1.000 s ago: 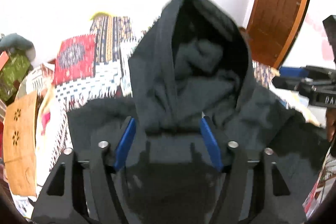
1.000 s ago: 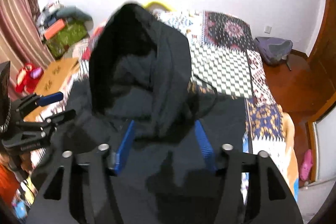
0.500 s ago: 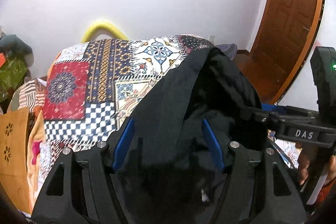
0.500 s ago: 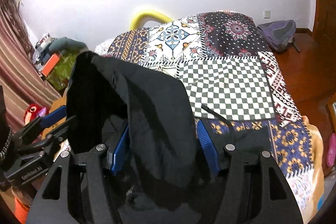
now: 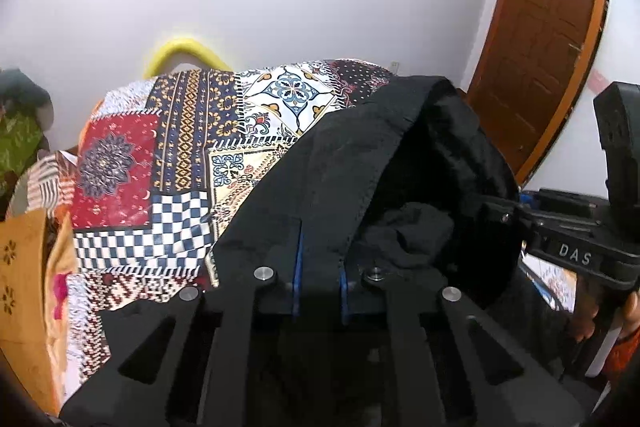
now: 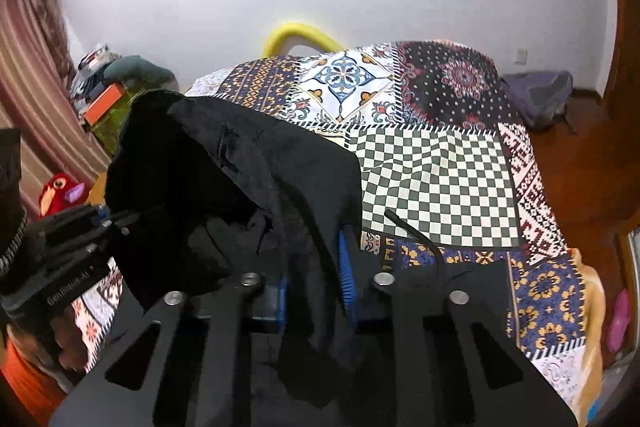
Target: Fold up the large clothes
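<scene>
The left gripper (image 5: 320,259) has just been closing and now pinches a fold of the black hoodie (image 5: 348,167) between its blue pads (image 5: 297,267). The right gripper (image 6: 314,267) has likewise just been closing, and cloth of the hoodie (image 6: 256,163) sits clamped between its pads (image 6: 345,267). The garment bunches over both tools, hood open, above the near end of the patchwork bedspread (image 6: 436,167). The step in hand appears to be carrying the gripped hood portion over for a fold. Recommended: keep both grips firm, move the two hands level and together, hold the cloth taut between them, and lay the edge square on the bedspread; the drawcord (image 6: 416,235) hangs loose and could snag
</scene>
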